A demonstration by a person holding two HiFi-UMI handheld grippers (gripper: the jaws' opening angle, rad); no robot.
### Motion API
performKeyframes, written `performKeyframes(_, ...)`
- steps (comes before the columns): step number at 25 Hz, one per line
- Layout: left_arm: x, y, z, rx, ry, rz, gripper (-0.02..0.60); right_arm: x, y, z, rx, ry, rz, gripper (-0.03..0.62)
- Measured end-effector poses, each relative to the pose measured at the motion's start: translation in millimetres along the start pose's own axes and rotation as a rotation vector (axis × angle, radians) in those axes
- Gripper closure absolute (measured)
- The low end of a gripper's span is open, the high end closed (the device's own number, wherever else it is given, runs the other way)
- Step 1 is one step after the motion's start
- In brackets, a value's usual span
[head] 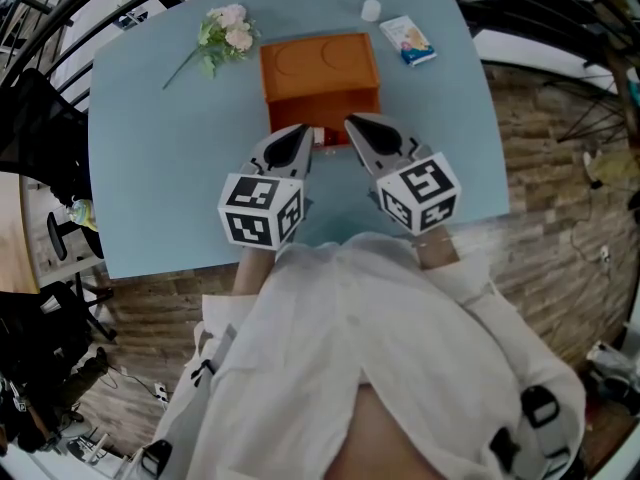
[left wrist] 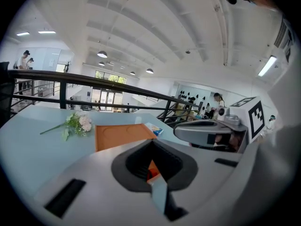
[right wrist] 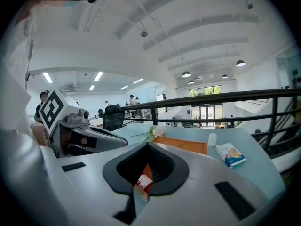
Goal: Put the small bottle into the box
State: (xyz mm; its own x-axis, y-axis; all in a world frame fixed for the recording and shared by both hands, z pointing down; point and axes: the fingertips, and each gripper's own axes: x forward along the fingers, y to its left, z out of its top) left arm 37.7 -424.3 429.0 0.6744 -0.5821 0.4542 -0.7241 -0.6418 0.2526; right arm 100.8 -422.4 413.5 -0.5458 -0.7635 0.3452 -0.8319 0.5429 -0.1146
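An orange box stands mid-table, also showing in the left gripper view and the right gripper view. A small white bottle stands beyond its far right corner, upright on the table. A small red-and-white item lies at the box's front wall, seen past the right jaws. My left gripper and right gripper hover side by side just before the box front. Both are shut with nothing in them.
A flower sprig lies left of the box. Right of the box, a blue-and-white packet lies near the bottle. The light blue table ends close to my body; a black railing runs behind its far edge.
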Motion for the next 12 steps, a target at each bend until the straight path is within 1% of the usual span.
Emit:
performKeyframes(7, 4, 0, -5, -0.001, 0.026, -0.012, 0.578, 7, 4, -7, 0.004, 0.035, 0.033, 0.592)
performKeyframes(12, 4, 3, -9, -0.017, 0.034, -0.024, 0.578, 11, 10, -12, -0.033, 0.062, 0.042, 0.592)
